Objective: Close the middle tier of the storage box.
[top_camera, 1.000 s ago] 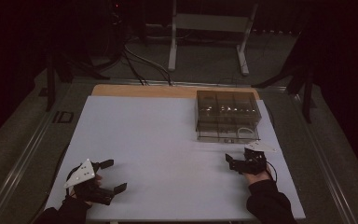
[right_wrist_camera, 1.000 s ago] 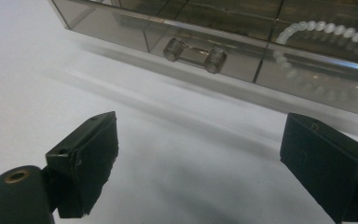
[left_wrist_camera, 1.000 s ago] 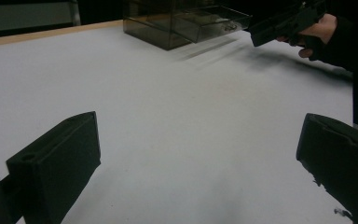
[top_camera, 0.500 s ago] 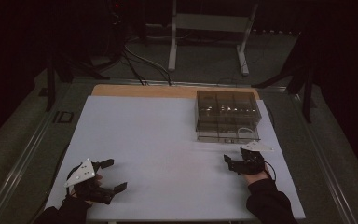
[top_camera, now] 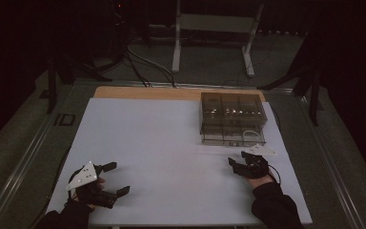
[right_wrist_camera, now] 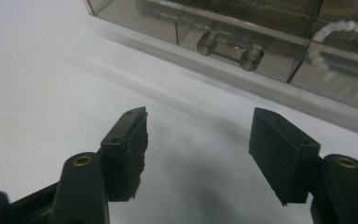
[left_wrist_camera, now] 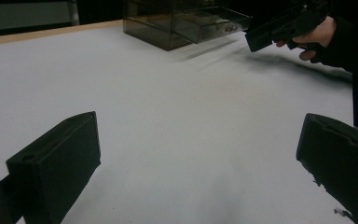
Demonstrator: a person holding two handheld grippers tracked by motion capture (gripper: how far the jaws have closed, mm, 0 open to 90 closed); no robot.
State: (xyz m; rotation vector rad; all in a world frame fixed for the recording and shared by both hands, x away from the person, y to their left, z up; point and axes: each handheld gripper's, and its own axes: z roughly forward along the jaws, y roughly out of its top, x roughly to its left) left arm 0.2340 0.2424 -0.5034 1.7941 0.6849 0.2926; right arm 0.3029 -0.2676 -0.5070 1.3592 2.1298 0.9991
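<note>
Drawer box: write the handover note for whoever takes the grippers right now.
Right gripper: open, nothing between the jaws, which have just been closing; it sits just short of the smoky clear drawer box, pointed at a drawer's clear handle.
Left gripper: open and empty, low over the white table at the near left corner, far from the box.
Things: box at the table's far right; a string of white beads shows inside the drawer next to the handled one.
Done: approach only; the handle is untouched.
Left: probably grip the handle and pull that drawer.
</note>
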